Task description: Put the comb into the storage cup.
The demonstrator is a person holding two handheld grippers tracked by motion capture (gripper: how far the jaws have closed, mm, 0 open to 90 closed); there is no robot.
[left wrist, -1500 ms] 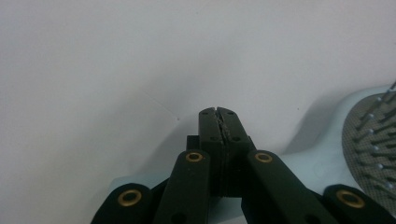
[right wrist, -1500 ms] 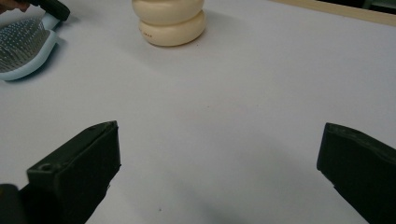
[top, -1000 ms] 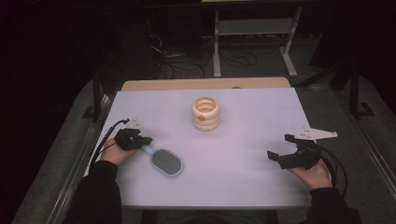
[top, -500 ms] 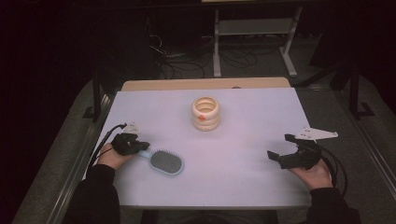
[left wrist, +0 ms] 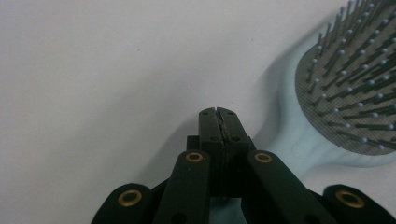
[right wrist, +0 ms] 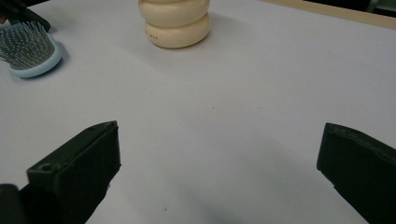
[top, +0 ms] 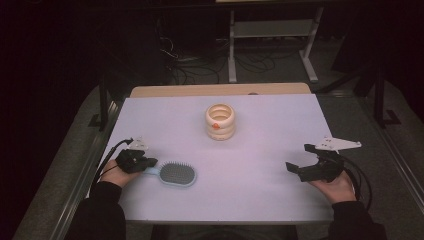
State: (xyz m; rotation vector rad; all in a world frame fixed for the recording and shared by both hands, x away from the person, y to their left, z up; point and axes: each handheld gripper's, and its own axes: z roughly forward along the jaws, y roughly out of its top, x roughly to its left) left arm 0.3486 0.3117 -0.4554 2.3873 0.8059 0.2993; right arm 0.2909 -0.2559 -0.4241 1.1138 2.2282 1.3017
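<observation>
At the table's (top: 260, 125) 8 o'clock edge, high view: left gripper (top: 150, 163), jaws together, tips at the handle end of the pale-blue hairbrush (top: 176, 174). The left gripper view shows the jaws (left wrist: 219, 122) pressed flat on each other with the handle passing under and beside them; whether any handle is pinched I cannot tell. Brush lies bristles up, head pointing toward 3 o'clock.

Judgement: the step in hand is shifting the brush by its handle. To do it well, keep the tips low on the handle, move level across the table, slowly so the head does not swing.

At 12 o'clock of centre, well apart from the brush: cream ring stack (top: 220, 122), upright.

At 4 o'clock: right gripper (top: 302, 161), jaws wide apart, nothing between them, pointing across the table.

Count: one brush, one ring stack, two grippers.
</observation>
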